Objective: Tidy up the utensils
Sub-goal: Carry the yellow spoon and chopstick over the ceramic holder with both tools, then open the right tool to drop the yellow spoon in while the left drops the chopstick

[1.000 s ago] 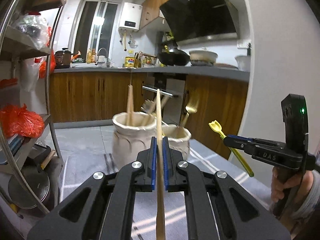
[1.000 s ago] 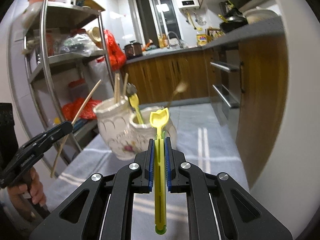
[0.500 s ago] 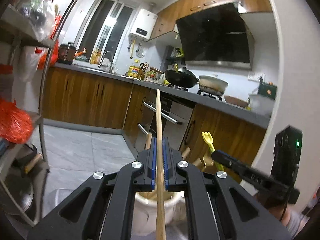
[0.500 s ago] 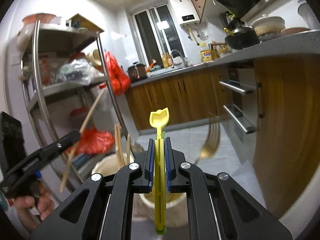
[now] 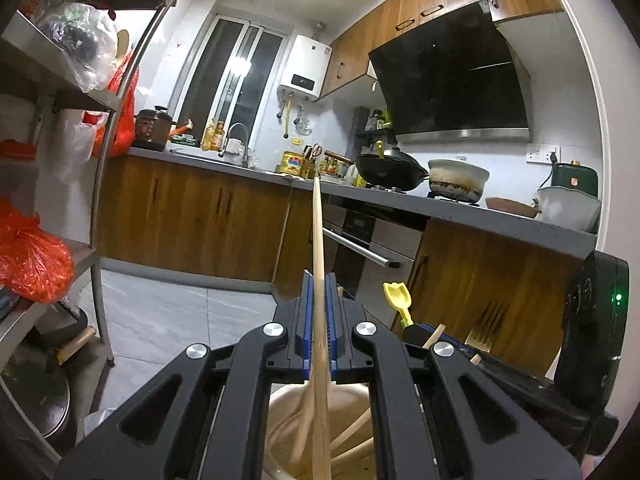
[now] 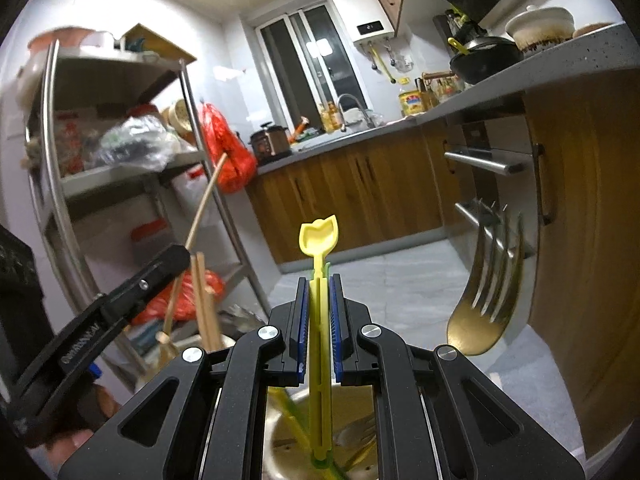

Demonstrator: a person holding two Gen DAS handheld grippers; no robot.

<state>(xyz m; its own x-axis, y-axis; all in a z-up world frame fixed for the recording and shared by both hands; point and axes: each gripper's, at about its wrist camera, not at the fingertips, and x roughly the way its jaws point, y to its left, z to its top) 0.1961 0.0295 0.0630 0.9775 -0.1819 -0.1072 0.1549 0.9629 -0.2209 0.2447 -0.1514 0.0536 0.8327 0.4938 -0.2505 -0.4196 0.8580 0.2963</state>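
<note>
My left gripper (image 5: 318, 300) clamps a wooden chopstick (image 5: 317, 248) above the cream holder (image 5: 320, 432) below it, while my right gripper (image 6: 319, 300) pinches a yellow plastic spoon (image 6: 319, 240) (gold fork (image 6: 486, 292) just right).

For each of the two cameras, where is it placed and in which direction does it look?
Left wrist: sits on the left gripper, shut on a wooden chopstick, above a holder, facing the stove counter.
Right wrist: sits on the right gripper, shut on a yellow utensil, facing the window; a hand shows.
Shared: each view shows the other gripper.
</note>
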